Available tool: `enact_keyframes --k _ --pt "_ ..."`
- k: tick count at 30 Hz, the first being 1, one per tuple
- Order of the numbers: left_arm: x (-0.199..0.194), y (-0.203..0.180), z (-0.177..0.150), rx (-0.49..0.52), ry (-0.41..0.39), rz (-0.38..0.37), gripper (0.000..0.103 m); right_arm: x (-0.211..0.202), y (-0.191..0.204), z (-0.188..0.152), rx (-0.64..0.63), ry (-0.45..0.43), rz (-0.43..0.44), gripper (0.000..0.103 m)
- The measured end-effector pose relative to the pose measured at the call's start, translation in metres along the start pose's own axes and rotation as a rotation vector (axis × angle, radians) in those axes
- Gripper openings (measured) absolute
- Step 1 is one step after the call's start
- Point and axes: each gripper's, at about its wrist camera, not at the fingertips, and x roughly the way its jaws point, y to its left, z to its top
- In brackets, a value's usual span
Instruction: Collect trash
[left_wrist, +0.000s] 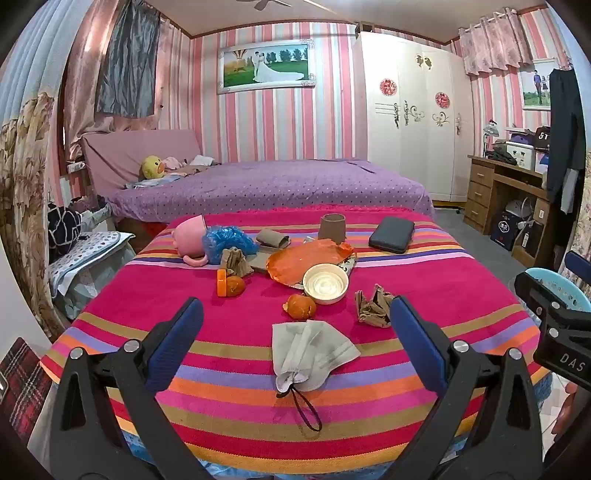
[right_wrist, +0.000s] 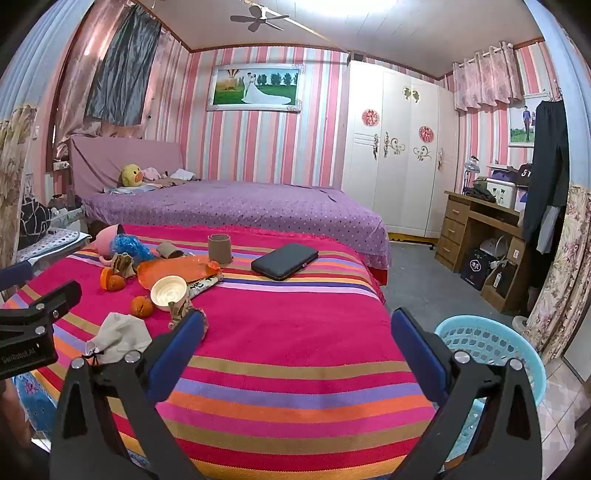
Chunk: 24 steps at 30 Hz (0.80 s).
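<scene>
Both tools are spread wide with nothing between their pads: the left gripper (left_wrist: 295, 339) hangs over the near edge of the striped cloth (left_wrist: 424, 280), and the right gripper (right_wrist: 297, 343) hangs over a bare stretch of that cloth. Taking the white bowl (left_wrist: 325, 283) as the landmark, the trash lies around it: a crumpled brown paper (left_wrist: 373, 305) just to its right, an orange peel (left_wrist: 301, 305) at its near left, another orange peel (left_wrist: 234, 285) farther left, an orange plastic sheet (left_wrist: 308, 258) touching its far side, and a blue plastic wad (left_wrist: 229, 242) beyond that to the left. Nearer the camera than the bowl lies a grey pouch (left_wrist: 308, 354), its long axis running roughly toward the left gripper, cord trailing forward. The light-blue basket (right_wrist: 491, 350) stands off the cloth's right side, just beside the right gripper. By my judgement the left gripper is nearer the litter and the right nearer the basket.
</scene>
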Motion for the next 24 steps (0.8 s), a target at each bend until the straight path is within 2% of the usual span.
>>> enact_keyframes --k 24 --pt "-0.0017 -0.001 0.0015 -0.006 -0.001 0.002 0.098 -0.0024 -0.0048 0.0023 -0.001 -0.006 -0.008 0.099"
